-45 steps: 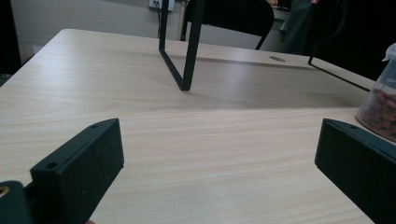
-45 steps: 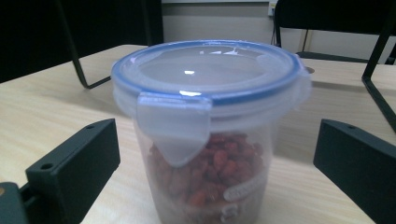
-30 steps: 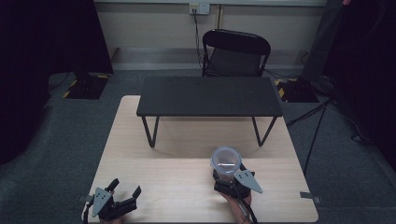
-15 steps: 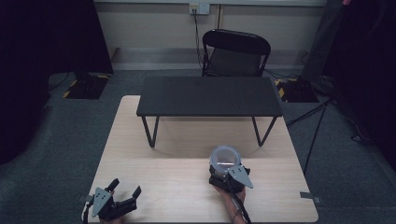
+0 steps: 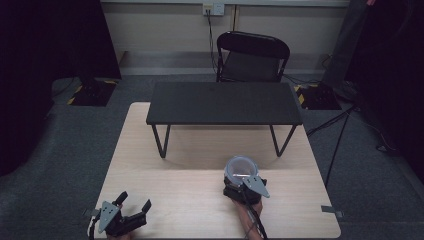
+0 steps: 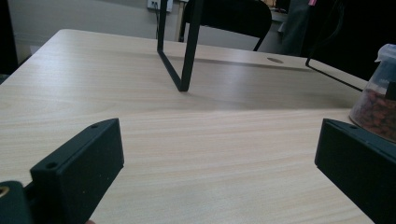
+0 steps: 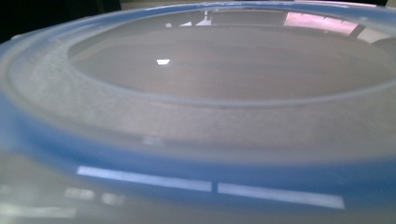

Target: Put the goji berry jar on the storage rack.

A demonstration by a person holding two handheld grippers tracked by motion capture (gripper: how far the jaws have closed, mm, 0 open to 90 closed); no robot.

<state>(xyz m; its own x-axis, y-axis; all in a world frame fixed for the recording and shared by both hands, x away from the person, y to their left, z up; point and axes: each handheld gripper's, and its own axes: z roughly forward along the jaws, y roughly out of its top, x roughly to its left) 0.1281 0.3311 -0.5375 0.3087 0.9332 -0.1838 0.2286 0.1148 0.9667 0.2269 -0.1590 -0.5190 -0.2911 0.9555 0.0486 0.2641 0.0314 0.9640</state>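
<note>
- The clear tub [image 5: 240,170] sits low and right of centre in the high view, on the pale counter [image 5: 200,155], in front of the black bench [image 5: 224,102].
- It has a bluish snap-on lid [image 7: 196,93] and brown pieces inside, seen at the right edge of the left gripper view [image 6: 377,112]; partly filled, so probably light to middling in weight.
- Thin plastic walls will likely flex under a hard squeeze, and the smooth sides look slippery; a modest grip on the wall just under the lid's rim seems safest, keeping the tub upright.
- The right hand-held gripper [image 5: 243,189] is pressed against the tub's near side. Its jaws are hidden behind the tub and its own plate, so I cannot tell whether they have closed on it.
- The left hand-held gripper [image 5: 131,210] lies at the lower left of the high view, jaws spread wide with nothing between them, well apart from the tub.
- A chair [image 5: 252,57] stands beyond the bench.
</note>
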